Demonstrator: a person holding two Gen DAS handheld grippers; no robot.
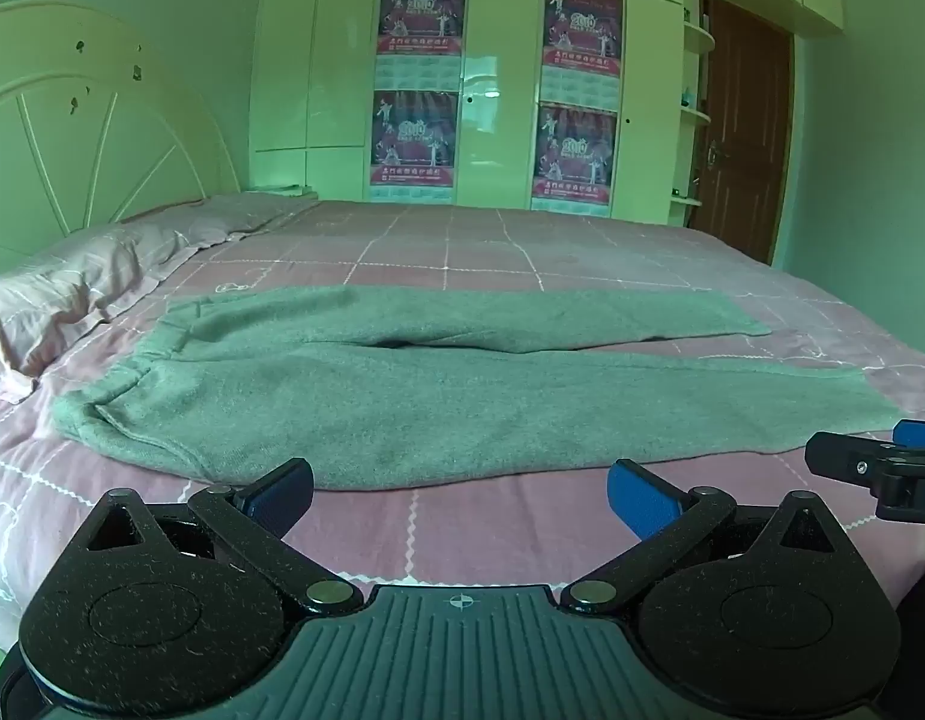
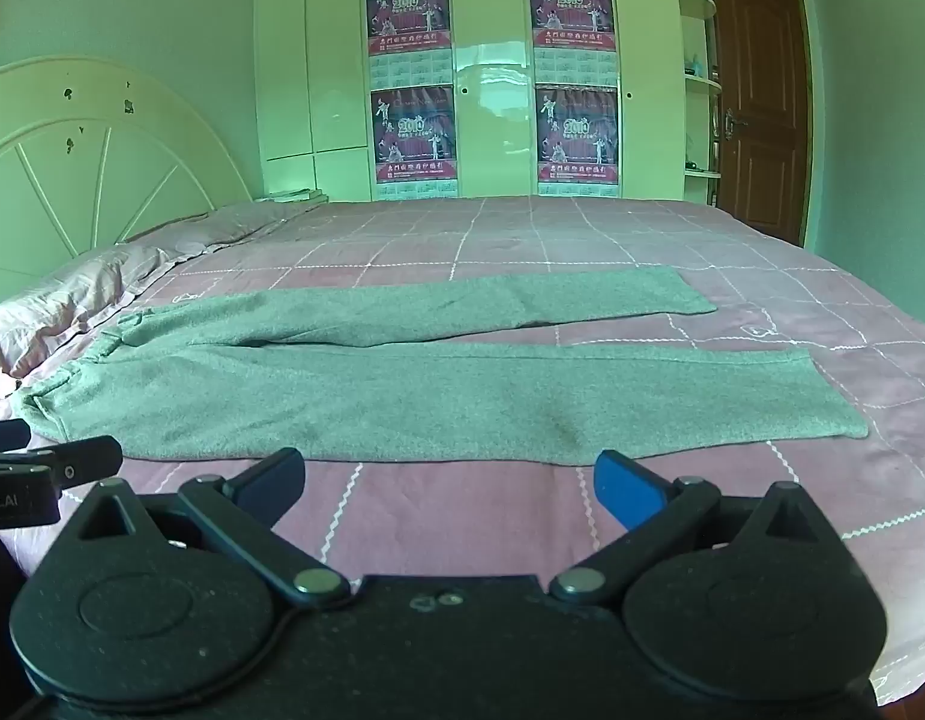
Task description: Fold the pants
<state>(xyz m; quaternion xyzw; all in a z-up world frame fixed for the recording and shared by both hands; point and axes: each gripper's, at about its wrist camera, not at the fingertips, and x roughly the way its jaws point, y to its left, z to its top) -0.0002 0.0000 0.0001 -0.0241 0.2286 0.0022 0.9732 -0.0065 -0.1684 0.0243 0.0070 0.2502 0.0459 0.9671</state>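
Note:
Grey-green pants (image 1: 438, 396) lie flat on the pink checked bed (image 1: 462, 528), waistband to the left, both legs stretched to the right and slightly apart. They also show in the right wrist view (image 2: 402, 396). My left gripper (image 1: 459, 495) is open and empty, just short of the pants' near edge at the waist end. My right gripper (image 2: 450, 483) is open and empty, just short of the near leg's edge. Each gripper shows at the edge of the other's view: the right one (image 1: 870, 468) and the left one (image 2: 42, 462).
A pink pillow (image 1: 72, 300) lies at the left by the cream headboard (image 1: 90, 138). A white wardrobe with posters (image 1: 462, 78) stands behind the bed, and a brown door (image 1: 744, 132) at the far right. Bare sheet (image 2: 582, 240) lies beyond the pants.

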